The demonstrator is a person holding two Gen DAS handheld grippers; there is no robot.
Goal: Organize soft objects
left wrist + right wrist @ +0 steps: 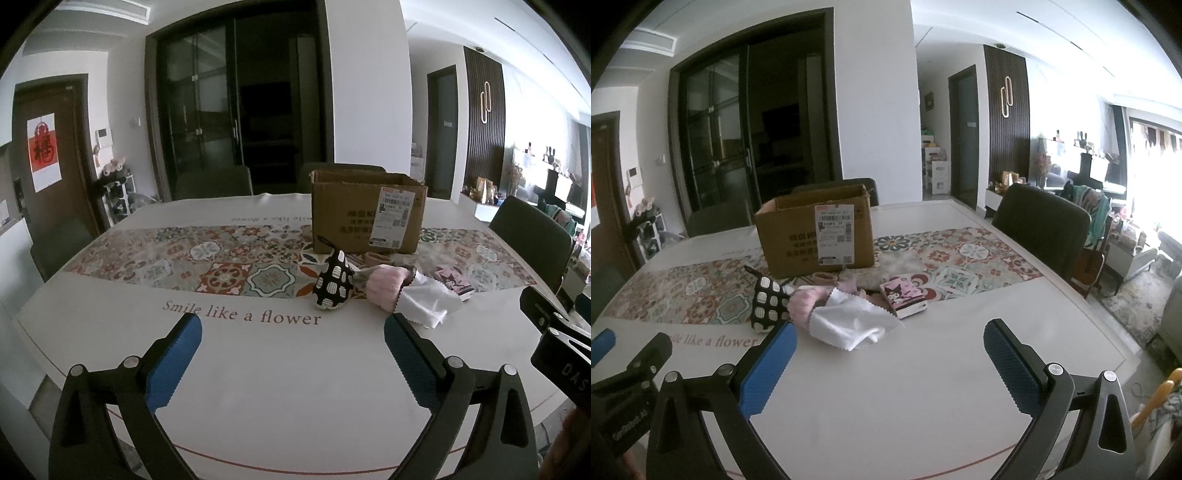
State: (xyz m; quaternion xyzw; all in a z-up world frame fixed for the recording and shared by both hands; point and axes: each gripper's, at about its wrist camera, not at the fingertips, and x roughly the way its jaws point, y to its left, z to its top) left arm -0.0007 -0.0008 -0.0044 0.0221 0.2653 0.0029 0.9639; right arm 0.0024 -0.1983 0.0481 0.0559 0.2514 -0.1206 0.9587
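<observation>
Both tongs — left gripper [293,329] and right gripper [890,334] — gape wide, holding nothing.
Centre frame, white cloth [849,325] overlaps pink sock [803,302] — one pinch might drag both.

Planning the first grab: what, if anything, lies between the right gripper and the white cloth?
Nothing visible: only bare tablecloth lies between the open right gripper and the white cloth, which is the nearest item of the pile.

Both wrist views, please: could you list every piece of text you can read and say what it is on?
"Smile like a flower": tablecloth.
"DAS", cut off: right gripper's body, left wrist view edge.
Shipping label and print on the cardboard box: too small to read.
Red character on the door poster: too blurred to read.
</observation>
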